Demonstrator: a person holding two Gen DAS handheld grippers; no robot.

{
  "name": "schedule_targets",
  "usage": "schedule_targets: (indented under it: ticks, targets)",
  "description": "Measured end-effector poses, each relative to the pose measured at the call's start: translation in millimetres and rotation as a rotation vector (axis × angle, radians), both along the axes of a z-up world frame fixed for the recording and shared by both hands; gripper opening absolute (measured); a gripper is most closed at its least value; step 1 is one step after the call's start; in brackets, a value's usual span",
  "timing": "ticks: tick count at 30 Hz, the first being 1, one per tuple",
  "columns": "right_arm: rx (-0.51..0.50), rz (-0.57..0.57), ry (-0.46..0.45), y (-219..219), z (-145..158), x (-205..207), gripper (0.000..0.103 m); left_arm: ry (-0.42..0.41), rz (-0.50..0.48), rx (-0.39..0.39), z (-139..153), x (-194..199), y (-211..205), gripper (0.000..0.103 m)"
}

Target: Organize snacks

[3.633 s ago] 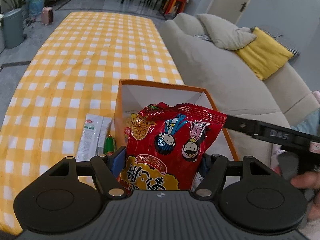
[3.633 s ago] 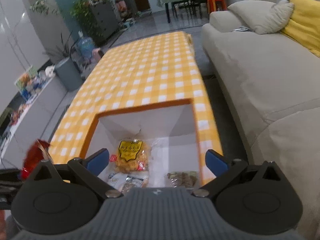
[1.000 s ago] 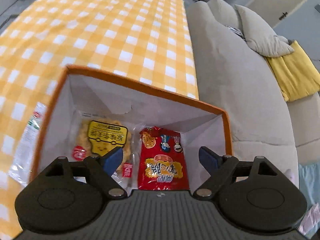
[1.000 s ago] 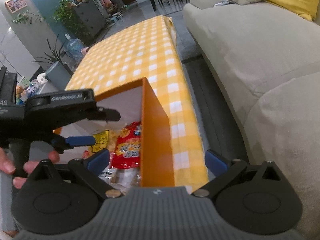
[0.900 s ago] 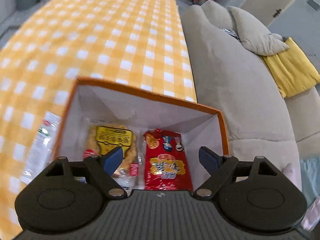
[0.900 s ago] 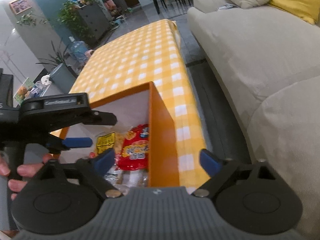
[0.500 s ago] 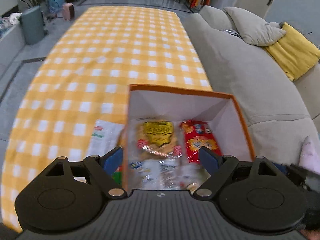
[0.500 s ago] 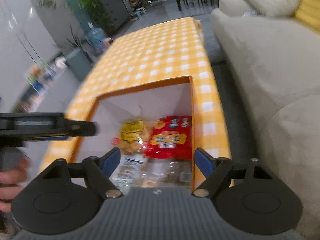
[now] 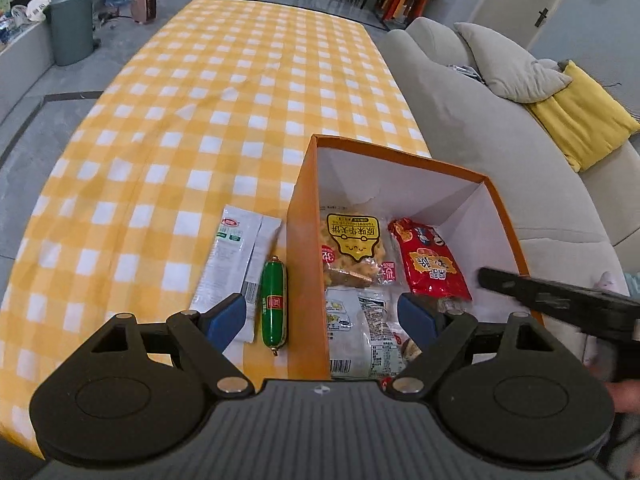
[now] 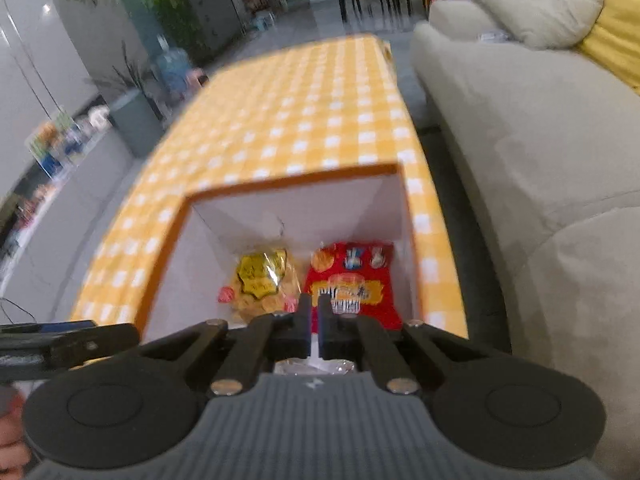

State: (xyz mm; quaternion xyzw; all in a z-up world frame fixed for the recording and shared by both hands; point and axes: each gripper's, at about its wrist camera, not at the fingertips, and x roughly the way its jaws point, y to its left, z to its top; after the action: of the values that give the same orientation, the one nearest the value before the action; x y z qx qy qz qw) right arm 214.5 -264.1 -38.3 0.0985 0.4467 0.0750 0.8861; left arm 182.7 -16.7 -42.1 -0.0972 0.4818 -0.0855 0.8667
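Several snacks lie in the orange box (image 9: 308,248) already, including the red packet (image 9: 430,264) and yellow bag (image 9: 352,248). Still out on the desk (image 9: 200,120), only the left view shows: green sausage (image 9: 274,300), white sachet (image 9: 232,256). Left tool (image 9: 320,316) gapes empty; right tool (image 10: 315,316) has just snapped closed on nothing.

The yellow-labelled snack bag (image 9: 352,244) in the orange box (image 9: 306,248) carries a line of black Chinese characters — too small to make out singly — and a red sticker beside it shows "32". Print on the other packets stays illegible.
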Motion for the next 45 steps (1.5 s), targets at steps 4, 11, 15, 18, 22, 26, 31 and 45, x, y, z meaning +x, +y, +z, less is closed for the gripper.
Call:
schedule_targets:
  ticks: [4,11,15,18,22,26,31,45]
  targets:
    - [-0.001,0.033,0.074,18.2,-21.7,17.5,0.0,-0.014,-0.002,-0.012,0.4,-0.9,5.0,0.1]
    - [-0.031,0.025,0.2,25.5,-53.3,35.6,0.0,0.024,0.002,-0.024,-8.5,5.2,8.8,0.1]
    - [-0.089,-0.009,0.211,21.6,-60.3,43.1,0.0,0.039,0.006,-0.027,-13.0,7.4,10.9,0.1]
    - [-0.072,-0.018,0.218,18.6,-63.6,53.9,0.0,0.05,0.005,-0.024,-15.4,8.2,10.5,0.1]
    - [-0.105,-0.007,0.241,26.0,-72.6,65.1,0.0,0.051,-0.004,-0.02,-15.3,6.7,7.8,0.1]
    - [-0.097,-0.005,0.263,28.6,-83.4,69.4,0.0,0.048,-0.008,-0.026,-12.6,5.7,7.1,0.1]
    - [-0.054,-0.022,0.286,25.7,-89.7,75.2,0.0,0.037,-0.008,-0.028,-7.9,3.3,8.1,0.1]
    - [0.481,-0.001,0.131,-11.8,-29.6,19.5,0.099,-0.008,0.011,-0.058,18.2,-7.0,15.6,0.1]
